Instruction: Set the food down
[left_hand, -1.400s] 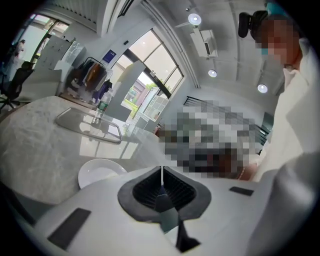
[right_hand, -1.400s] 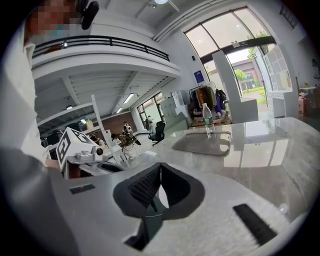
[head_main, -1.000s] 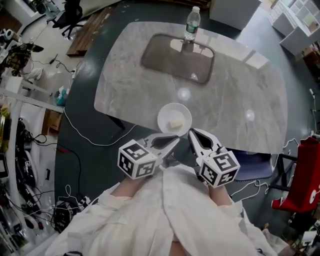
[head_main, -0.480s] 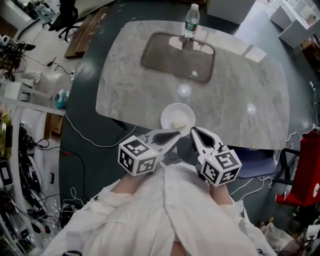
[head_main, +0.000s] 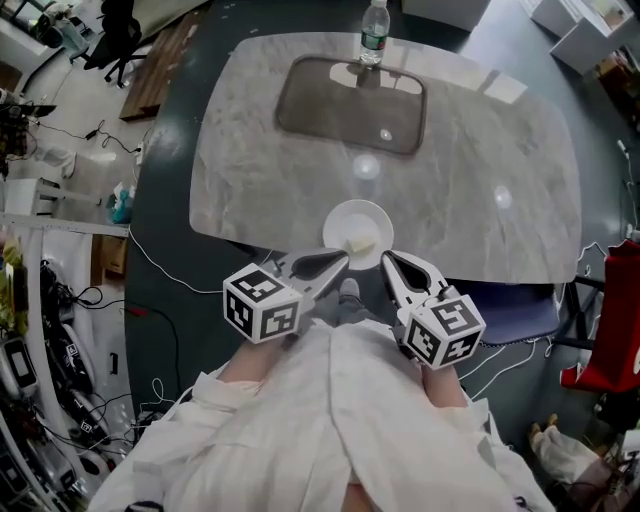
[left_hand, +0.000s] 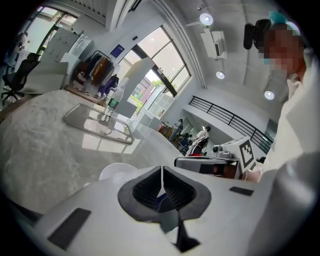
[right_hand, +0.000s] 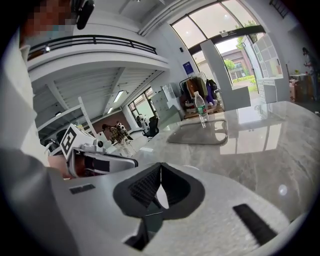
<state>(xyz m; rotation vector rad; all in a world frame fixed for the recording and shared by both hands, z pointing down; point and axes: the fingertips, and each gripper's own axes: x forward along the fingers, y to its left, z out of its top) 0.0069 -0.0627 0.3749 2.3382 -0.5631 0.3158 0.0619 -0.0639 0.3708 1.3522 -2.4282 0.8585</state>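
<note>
From above, the white bowl (head_main: 357, 222) sits at the near edge of the marble table (head_main: 480, 150). A small pale piece of food (head_main: 360, 243) lies inside it, toward the near side, and only this view shows the food. The left gripper (head_main: 343, 260) and right gripper (head_main: 386, 259) hang side by side at the table edge. Their tips are just beside the bowl's near rim and apart from each other, and neither touches the food.

The left gripper view looks along its own jaws. They are pressed together with nothing between them, the bowl's rim peeps over them, and the other gripper shows off to the side. The right gripper view shows its jaws likewise closed tip to tip, gripping nothing.

Farther across the table lies a grey tray (head_main: 350, 105), and a water bottle (head_main: 373, 35) stands upright at its far edge. Whether it is on the tray or just behind it I cannot tell — the gripper views show it low against bright windows.
</note>
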